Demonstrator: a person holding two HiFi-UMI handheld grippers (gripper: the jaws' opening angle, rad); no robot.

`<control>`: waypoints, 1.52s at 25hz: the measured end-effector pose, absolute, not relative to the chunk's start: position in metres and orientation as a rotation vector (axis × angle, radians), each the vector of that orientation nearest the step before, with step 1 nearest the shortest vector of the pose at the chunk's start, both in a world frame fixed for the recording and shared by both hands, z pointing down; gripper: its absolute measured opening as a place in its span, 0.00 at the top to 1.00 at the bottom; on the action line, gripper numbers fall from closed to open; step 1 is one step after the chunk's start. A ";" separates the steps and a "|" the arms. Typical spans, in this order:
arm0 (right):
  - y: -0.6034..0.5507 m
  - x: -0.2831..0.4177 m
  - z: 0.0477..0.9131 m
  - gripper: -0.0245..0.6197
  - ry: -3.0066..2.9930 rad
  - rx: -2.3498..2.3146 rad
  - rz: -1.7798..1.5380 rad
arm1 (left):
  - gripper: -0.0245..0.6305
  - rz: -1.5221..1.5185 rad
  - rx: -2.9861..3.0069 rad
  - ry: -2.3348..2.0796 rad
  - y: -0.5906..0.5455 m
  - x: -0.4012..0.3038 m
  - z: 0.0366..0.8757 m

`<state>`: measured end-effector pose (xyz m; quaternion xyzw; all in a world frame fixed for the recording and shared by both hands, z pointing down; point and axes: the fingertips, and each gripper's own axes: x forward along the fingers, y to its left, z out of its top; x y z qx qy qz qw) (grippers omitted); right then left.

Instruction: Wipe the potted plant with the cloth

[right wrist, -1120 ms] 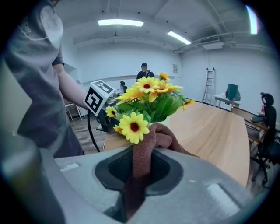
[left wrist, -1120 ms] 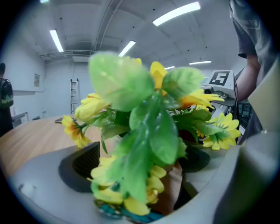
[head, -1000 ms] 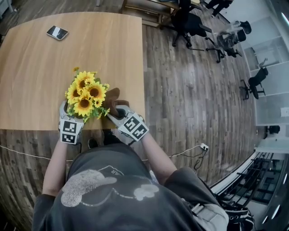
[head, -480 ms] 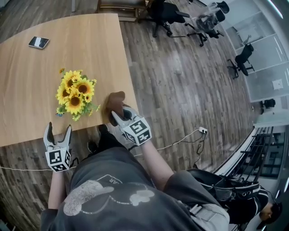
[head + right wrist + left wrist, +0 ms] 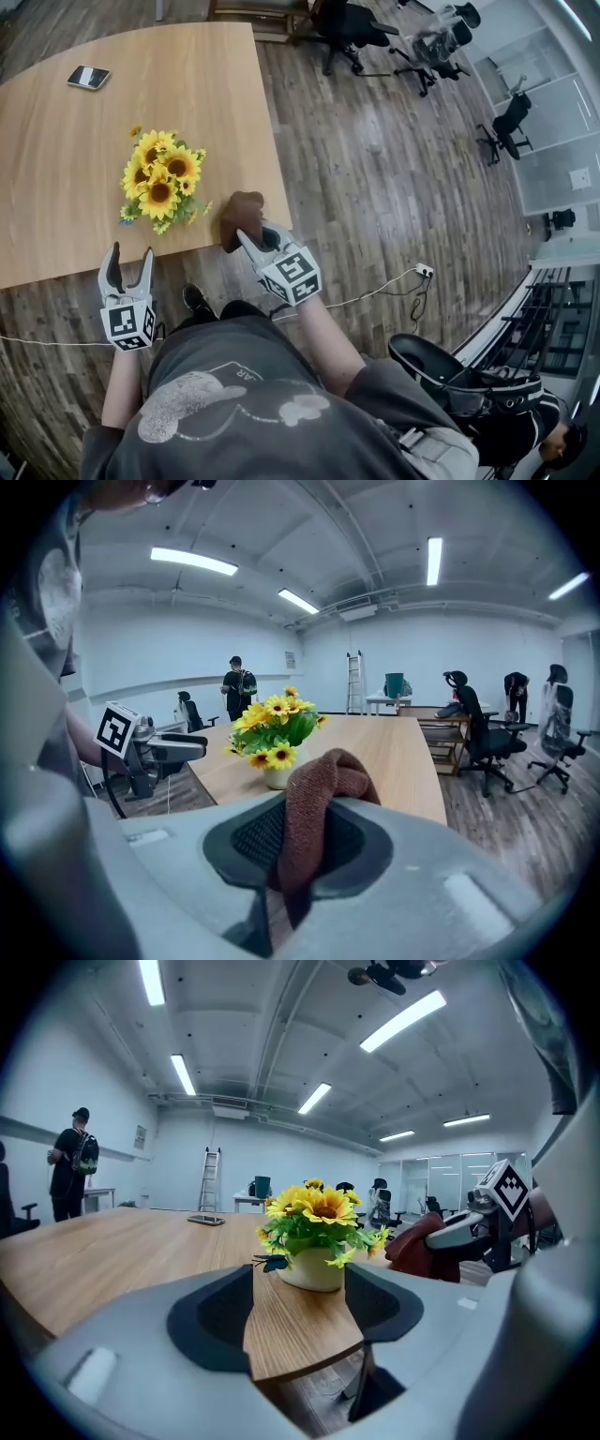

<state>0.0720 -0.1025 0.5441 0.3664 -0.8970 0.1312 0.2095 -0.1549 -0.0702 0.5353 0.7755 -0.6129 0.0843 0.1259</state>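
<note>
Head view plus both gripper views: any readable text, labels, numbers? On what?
"AR": on the person's grey shirt, apparently the end of a longer print; the rest is hidden in folds.
Left marker cube and right marker cube: square patterns only, no letters or numbers.
Wall sign: too small to read.
Phone: no readable text.

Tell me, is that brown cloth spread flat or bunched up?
Bunched up: the brown cloth rises in a folded hump, pinched between the jaws of the right gripper.
</note>
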 end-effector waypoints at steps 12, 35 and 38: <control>-0.039 0.123 0.515 0.89 -2.604 1.074 0.346 | 0.65 0.213 2.275 -1.827 -0.008 -0.096 0.520; 0.142 0.165 0.471 0.89 -2.743 1.003 0.143 | 0.88 -0.011 2.293 -1.929 0.142 -0.010 0.468; 0.147 0.162 0.470 0.89 -2.768 0.983 0.130 | 0.93 -0.029 2.334 -1.960 0.147 -0.004 0.458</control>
